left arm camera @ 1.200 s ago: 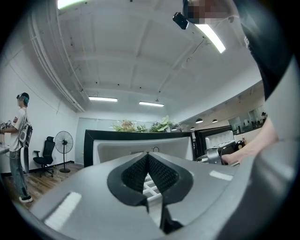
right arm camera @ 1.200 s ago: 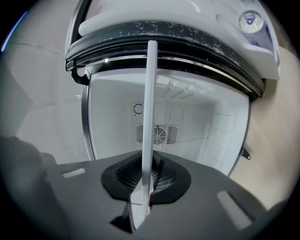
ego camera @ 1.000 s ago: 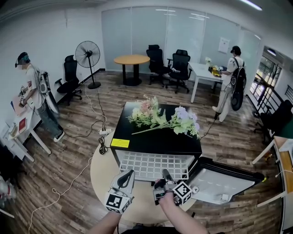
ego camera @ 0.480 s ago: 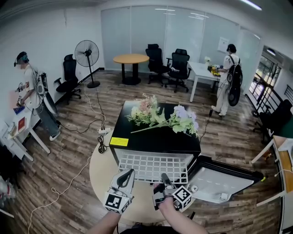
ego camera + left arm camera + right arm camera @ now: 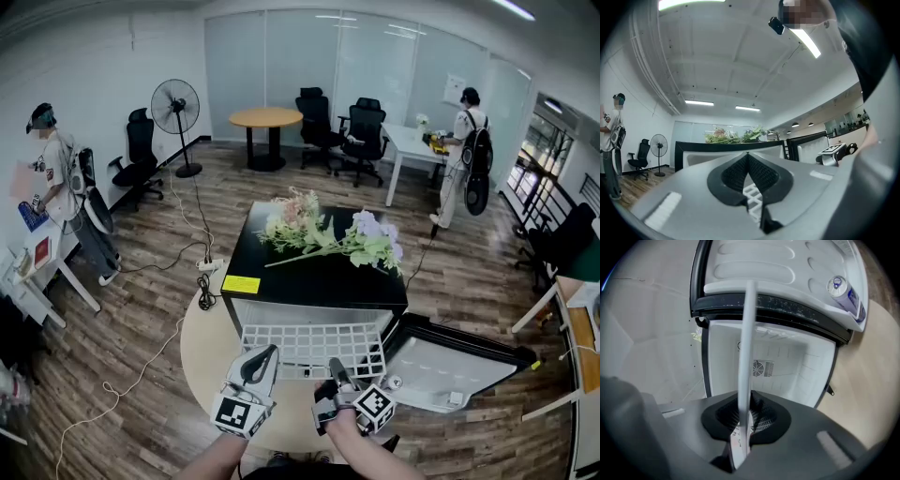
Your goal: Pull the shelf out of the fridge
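Observation:
A black mini fridge [image 5: 319,277] stands on a round table with its door [image 5: 459,366] swung open to the right. The white wire shelf [image 5: 314,345] sticks out of the fridge's front toward me. My right gripper [image 5: 336,369] is shut on the shelf's front edge. In the right gripper view the shelf [image 5: 746,352] shows edge-on as a white bar clamped between the pads of the right gripper [image 5: 743,427], with the white fridge interior [image 5: 783,366] behind. My left gripper [image 5: 265,357] hangs shut and holds nothing, just left of the shelf's front; its jaws [image 5: 747,161] meet.
Artificial flowers [image 5: 328,239] lie on the fridge top. A can [image 5: 836,286] sits in the door's inner pocket. The round table [image 5: 206,356] ends close to my arms. Cables run over the wooden floor at left; people stand far left and far right by desks.
The right gripper has drawn back a little toward me with the shelf, which now sticks out slightly farther. The left gripper has stayed put.

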{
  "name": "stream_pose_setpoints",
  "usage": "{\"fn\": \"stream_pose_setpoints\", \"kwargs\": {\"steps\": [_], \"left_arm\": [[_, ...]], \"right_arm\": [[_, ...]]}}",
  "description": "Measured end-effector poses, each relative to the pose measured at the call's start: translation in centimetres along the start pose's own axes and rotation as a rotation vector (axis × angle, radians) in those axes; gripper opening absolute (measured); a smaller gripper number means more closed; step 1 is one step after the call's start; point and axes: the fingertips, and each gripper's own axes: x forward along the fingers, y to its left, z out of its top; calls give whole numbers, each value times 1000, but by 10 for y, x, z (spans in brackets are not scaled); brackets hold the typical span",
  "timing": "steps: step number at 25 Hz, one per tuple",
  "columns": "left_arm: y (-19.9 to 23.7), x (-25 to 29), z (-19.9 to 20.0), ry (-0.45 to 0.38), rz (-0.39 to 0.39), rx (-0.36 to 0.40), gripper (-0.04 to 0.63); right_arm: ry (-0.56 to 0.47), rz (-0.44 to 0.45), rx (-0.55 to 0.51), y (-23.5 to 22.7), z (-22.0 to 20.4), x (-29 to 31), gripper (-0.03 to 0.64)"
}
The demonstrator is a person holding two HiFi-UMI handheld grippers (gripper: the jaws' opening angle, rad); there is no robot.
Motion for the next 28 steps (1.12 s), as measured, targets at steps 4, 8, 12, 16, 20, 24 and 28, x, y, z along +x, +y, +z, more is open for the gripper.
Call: {"fn": "stream_pose_setpoints", "kwargs": {"steps": [4,8,12,16,20,24,28], "left_arm": [[-5,-3,-3,3,-2,-4,0],[-13,-3,-7,8,-14,-11,0],[-20,-3,-7,9,-23,-10,0],[-23,-3,-8,9,-27,-12,0],[-23,-2,-9,14,-27,-8,0],[-23,1,-11,16,-28,-2,0],[-22,3,-14,26,-28,6,0]], "right_arm": [[52,-58,-261,2,-7,-15,38],[67,-42,-506,7,1,-21,38],[67,-69,-674,9,10,-33,38],[59,-85,-801,10,17,-43,38],[55,-91,-918,12,22,-51,38],[44,-76,-1043,20,25,-55,38],[35,-63,-1186,28,28,-61,38]]}}
